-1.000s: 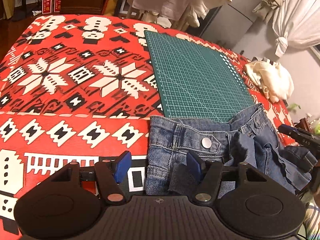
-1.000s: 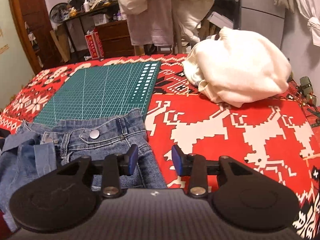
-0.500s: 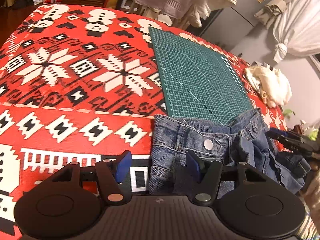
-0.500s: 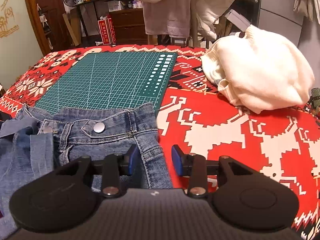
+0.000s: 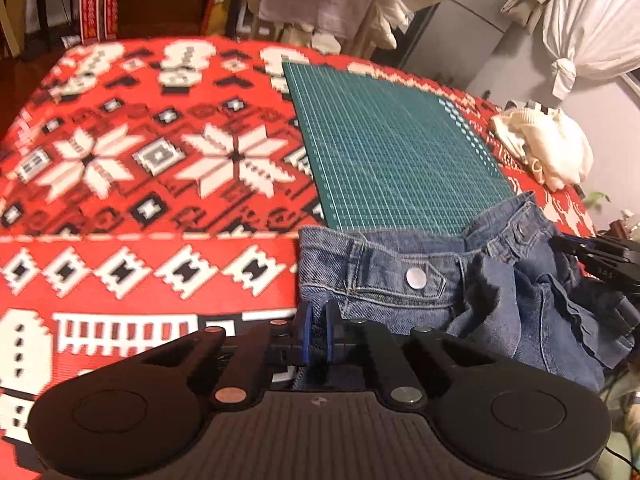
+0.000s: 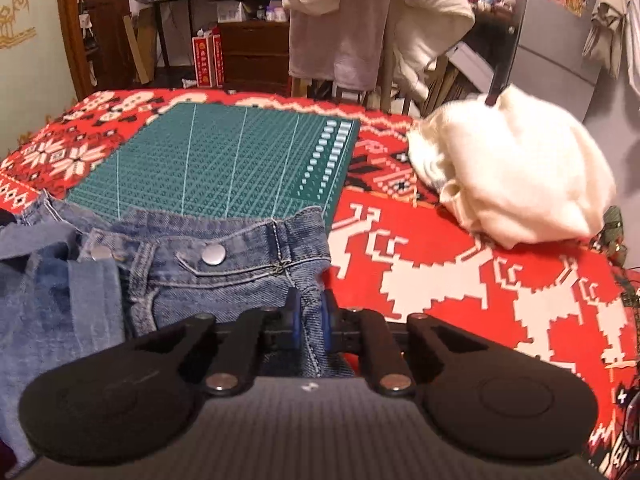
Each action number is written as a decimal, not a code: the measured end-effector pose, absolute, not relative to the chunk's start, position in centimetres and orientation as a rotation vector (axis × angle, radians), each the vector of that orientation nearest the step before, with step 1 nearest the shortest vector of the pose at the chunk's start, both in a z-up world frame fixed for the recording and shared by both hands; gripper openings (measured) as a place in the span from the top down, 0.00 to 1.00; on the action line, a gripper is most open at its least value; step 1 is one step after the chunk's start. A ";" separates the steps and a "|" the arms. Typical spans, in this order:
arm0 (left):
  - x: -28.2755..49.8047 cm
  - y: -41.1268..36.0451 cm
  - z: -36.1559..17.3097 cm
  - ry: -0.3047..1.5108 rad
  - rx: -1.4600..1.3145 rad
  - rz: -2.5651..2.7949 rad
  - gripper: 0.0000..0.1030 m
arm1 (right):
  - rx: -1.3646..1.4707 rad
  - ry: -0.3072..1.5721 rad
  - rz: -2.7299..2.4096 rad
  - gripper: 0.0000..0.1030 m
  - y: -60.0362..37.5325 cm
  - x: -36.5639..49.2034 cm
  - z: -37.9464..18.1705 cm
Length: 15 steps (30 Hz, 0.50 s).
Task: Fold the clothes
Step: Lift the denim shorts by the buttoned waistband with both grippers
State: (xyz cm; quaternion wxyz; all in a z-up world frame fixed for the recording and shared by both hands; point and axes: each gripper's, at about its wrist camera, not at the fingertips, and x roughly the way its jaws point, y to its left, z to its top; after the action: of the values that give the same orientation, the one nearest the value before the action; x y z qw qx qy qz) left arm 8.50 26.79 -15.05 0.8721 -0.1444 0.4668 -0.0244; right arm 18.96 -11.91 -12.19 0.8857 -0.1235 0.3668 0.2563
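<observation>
1. The denim jeans (image 5: pixel 404 276) lie bunched at the near edge of the counter (image 5: pixel 132 264), which is covered by a red patterned cloth (image 6: pixel 460 280); their waistband overlaps the near edge of a green cutting mat (image 5: pixel 392 152).
2. The left hand-held gripper (image 5: pixel 316 326) is clenched on the jeans' left side edge, just below the waistband corner, its blue pads nearly together with denim between them.
3. The right hand-held gripper (image 6: pixel 310 314) is clenched on the jeans' right side seam, a fold of denim pinched between its blue pads.
4. A metal button (image 6: pixel 213 255) shows on the waistband, between the two grips.
5. Loose denim is heaped over the jeans' middle, seen at the left of the right wrist view.
6. A cream garment (image 6: pixel 516 184) sits crumpled near the counter's far right corner, well apart from the jeans.
</observation>
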 end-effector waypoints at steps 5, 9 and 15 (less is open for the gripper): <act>8.6 26.7 -13.4 0.917 -0.287 -0.041 0.94 | -0.231 0.719 0.534 0.91 -11.7 18.5 -9.9; 9.9 26.9 -11.6 0.876 -0.269 -0.038 0.94 | -0.208 0.679 0.541 0.91 -11.3 18.8 -7.8; 12.8 27.3 -8.7 0.807 -0.226 -0.024 0.95 | -0.196 0.624 0.550 0.91 -9.6 20.9 -5.3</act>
State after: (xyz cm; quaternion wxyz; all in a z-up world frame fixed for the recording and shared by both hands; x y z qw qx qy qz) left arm 12.85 27.30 -8.72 0.9135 -0.1097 0.3917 -0.0118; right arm 20.86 -9.65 -5.27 0.9102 -0.0950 0.3024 0.2667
